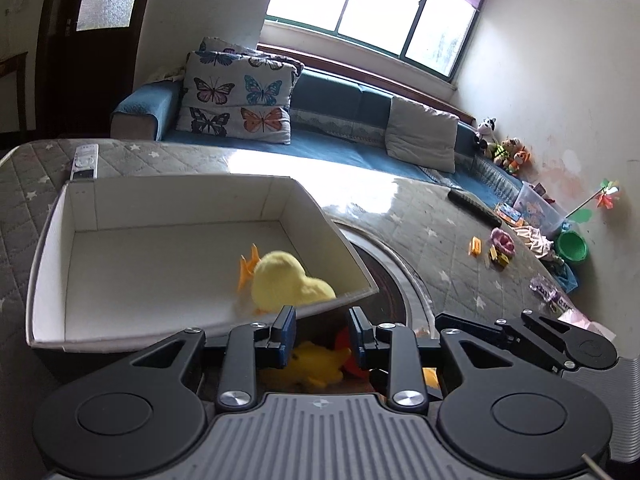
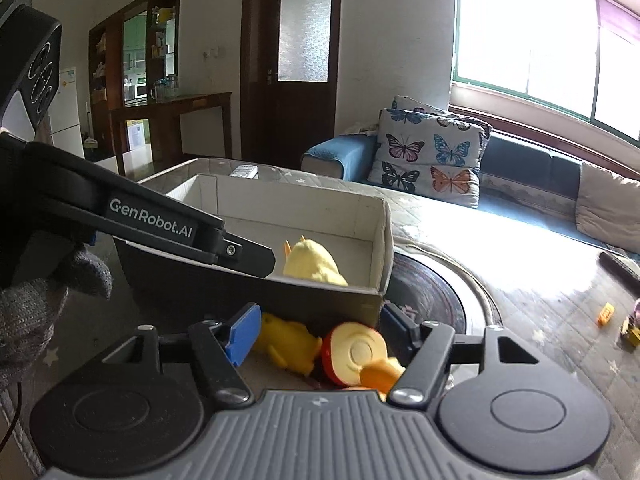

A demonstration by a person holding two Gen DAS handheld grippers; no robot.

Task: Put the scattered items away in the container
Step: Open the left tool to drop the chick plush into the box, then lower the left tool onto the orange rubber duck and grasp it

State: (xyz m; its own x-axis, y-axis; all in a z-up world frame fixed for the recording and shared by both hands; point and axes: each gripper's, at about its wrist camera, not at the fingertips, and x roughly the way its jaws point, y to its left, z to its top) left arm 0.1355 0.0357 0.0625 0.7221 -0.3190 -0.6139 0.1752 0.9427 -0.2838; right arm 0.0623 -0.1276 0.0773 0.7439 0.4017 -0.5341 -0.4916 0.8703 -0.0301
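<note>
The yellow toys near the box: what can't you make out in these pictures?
- Yellow plush duck, left wrist view: mostly hidden behind the left hand-held gripper.
- Red-rimmed round toy, right wrist view: its lower part is hidden by the right hand-held gripper.
- Small toys on the far table: too small to identify.

A yellow rubber chick (image 1: 316, 364) lies half hidden behind the left tool's blue-padded fingers (image 1: 287, 334), its outline incomplete. The red-and-cream round toy (image 2: 354, 352) is cut off by the right tool's grey body. Small bright toys (image 1: 498, 248) far across the quilted grey counter (image 1: 432, 240) are too small to identify.
</note>
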